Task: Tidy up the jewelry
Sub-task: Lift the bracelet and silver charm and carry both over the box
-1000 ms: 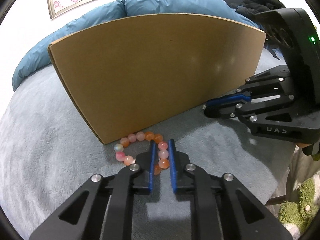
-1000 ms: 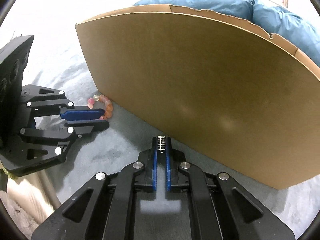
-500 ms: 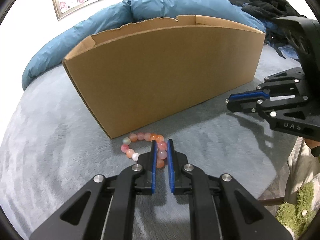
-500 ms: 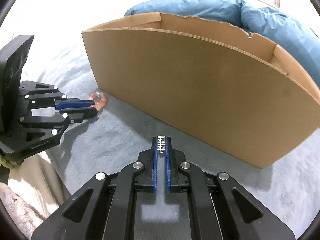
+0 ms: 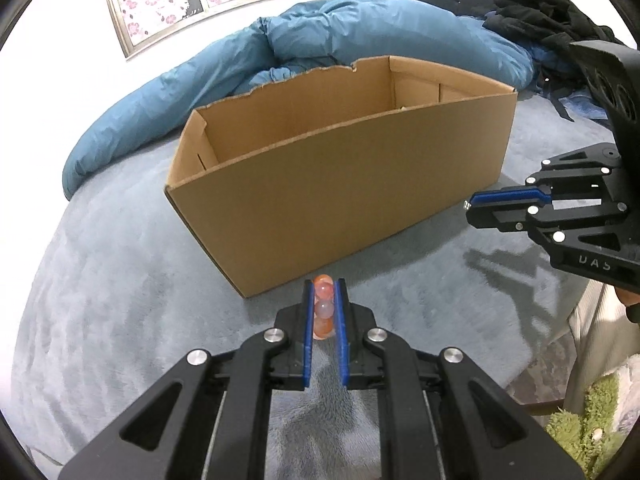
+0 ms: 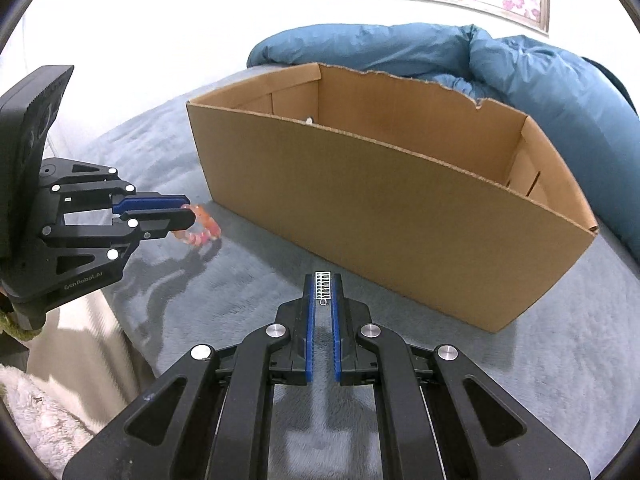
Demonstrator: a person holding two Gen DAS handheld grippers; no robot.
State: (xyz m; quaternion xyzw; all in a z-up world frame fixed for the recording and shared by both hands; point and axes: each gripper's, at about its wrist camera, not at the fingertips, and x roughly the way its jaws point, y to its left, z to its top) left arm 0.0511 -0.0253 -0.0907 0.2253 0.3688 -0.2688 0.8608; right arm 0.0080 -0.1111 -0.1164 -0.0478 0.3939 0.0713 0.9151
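My left gripper (image 5: pixel 324 285) is shut on a bracelet of pink and orange beads (image 5: pixel 323 307), lifted off the grey blanket. In the right wrist view the bracelet (image 6: pixel 202 228) hangs from the left gripper (image 6: pixel 188 210) at the left. My right gripper (image 6: pixel 323 278) is shut on a small silver grid-shaped jewelry piece (image 6: pixel 323 286) at its tips. In the left wrist view the right gripper (image 5: pixel 468 205) is at the right, shut. An open cardboard box (image 5: pixel 340 176) stands just beyond both grippers; its floor is mostly hidden.
The box (image 6: pixel 400 208) rests on a grey plush blanket (image 5: pixel 100 300) covering a bed. A blue duvet (image 5: pixel 360 28) is bunched behind it, with dark clothes (image 5: pixel 552 12) at the back right. A green fuzzy thing (image 5: pixel 588 424) lies off the bed's edge.
Both grippers have risen and pulled back from the box, whose open inside now shows. The bead bracelet has come off the blanket in the left gripper.
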